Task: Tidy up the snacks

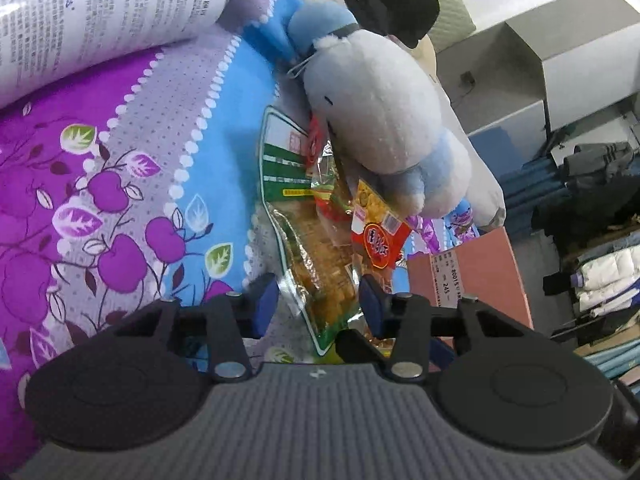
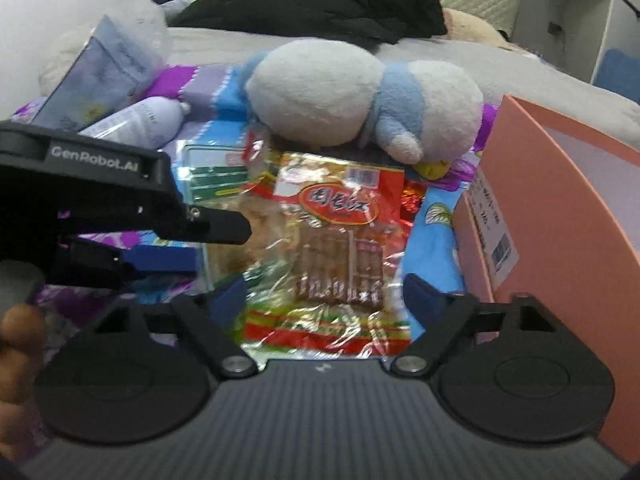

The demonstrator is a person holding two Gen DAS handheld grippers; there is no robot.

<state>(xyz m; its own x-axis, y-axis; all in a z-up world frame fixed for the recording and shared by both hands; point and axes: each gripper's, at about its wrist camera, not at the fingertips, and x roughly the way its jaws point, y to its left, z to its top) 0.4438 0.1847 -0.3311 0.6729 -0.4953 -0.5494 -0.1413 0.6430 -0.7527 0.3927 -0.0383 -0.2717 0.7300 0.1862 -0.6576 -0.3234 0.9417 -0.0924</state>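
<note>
Several snack packets lie in a pile on the flowered bedspread [image 1: 120, 168], under the edge of a plush toy [image 1: 380, 112]. A clear packet with a green border [image 1: 316, 272] holds brown pieces. My left gripper [image 1: 317, 302] is open, its blue pads on either side of this packet's near end without pressing on it. A red packet of brown sticks [image 2: 340, 240] lies on top of the pile. My right gripper [image 2: 324, 296] is open wide just above the packet's near end, nothing gripped. The left gripper [image 2: 220, 246] reaches in from the left in the right wrist view.
A pink cardboard box [image 2: 560, 208] stands open to the right of the snacks. The grey and blue plush toy [image 2: 360, 96] lies behind them. A white tube [image 2: 140, 120] and a blue pouch [image 2: 100, 76] lie at the back left. Black clothing [image 2: 320, 0] is heaped farther back.
</note>
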